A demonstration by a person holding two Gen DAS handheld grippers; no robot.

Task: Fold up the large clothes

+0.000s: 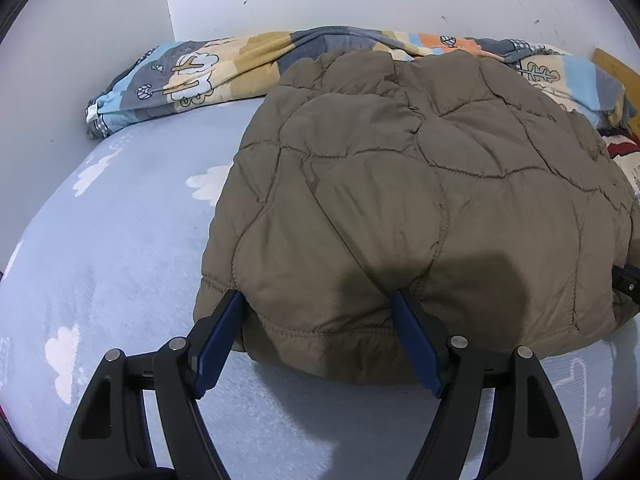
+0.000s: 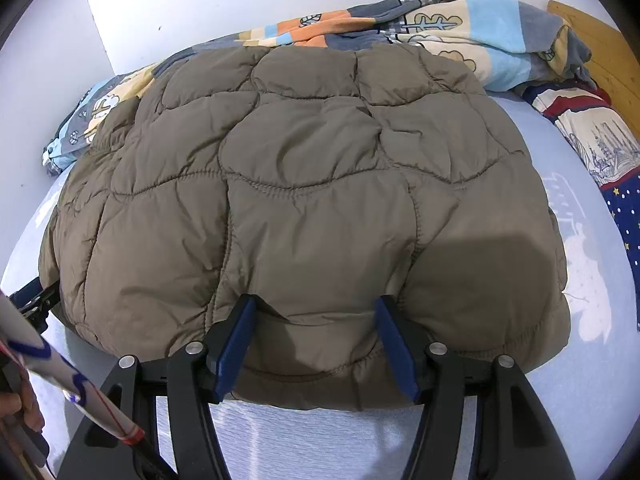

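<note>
Jacket [image 1: 400,200] hem lies along the bed's [image 1: 120,240] near edge — left tool [image 1: 320,312] and right tool [image 2: 316,316] both straddle it, part-open, gripping nothing.

Even light, sharp, fisheye-bent edges

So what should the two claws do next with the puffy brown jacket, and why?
Probably lift both claws away. The brown jacket already lies folded into a compact bundle on the bed sheet. The left claw and right claw sit open astride its near edge, pads apart, the right one opening, so they seem to be letting go.
</note>
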